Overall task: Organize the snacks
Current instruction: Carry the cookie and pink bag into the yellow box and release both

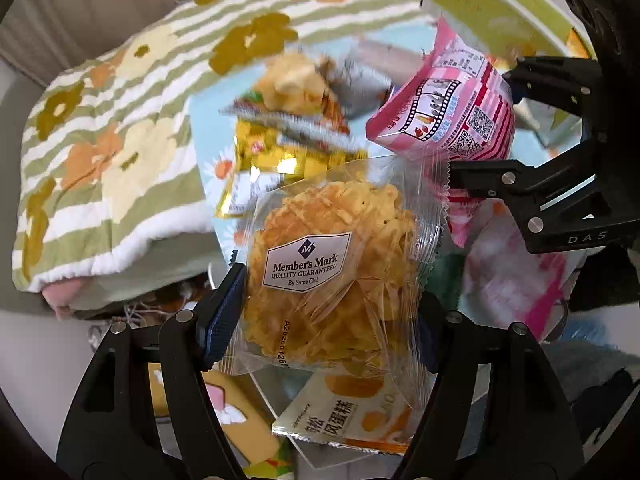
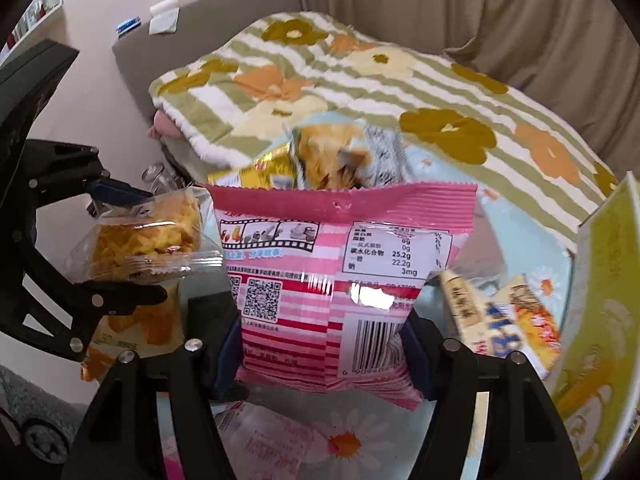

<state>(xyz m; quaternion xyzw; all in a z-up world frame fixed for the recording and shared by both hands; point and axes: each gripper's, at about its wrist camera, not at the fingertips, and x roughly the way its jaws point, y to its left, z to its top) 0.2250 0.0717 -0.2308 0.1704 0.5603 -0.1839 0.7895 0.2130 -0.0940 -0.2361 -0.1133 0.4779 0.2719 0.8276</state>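
Where readable, waffle pack (image 1: pixel 320 264) says "Member's Mark".

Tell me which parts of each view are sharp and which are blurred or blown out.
Left wrist view: the held waffle packet is sharp; the snack pile behind it is motion-smeared. Right wrist view: the pink packet reads clearly, with a white glare patch on its film; the boxes to its right and the pile behind are blurred. Both views bend strongly at the edges.
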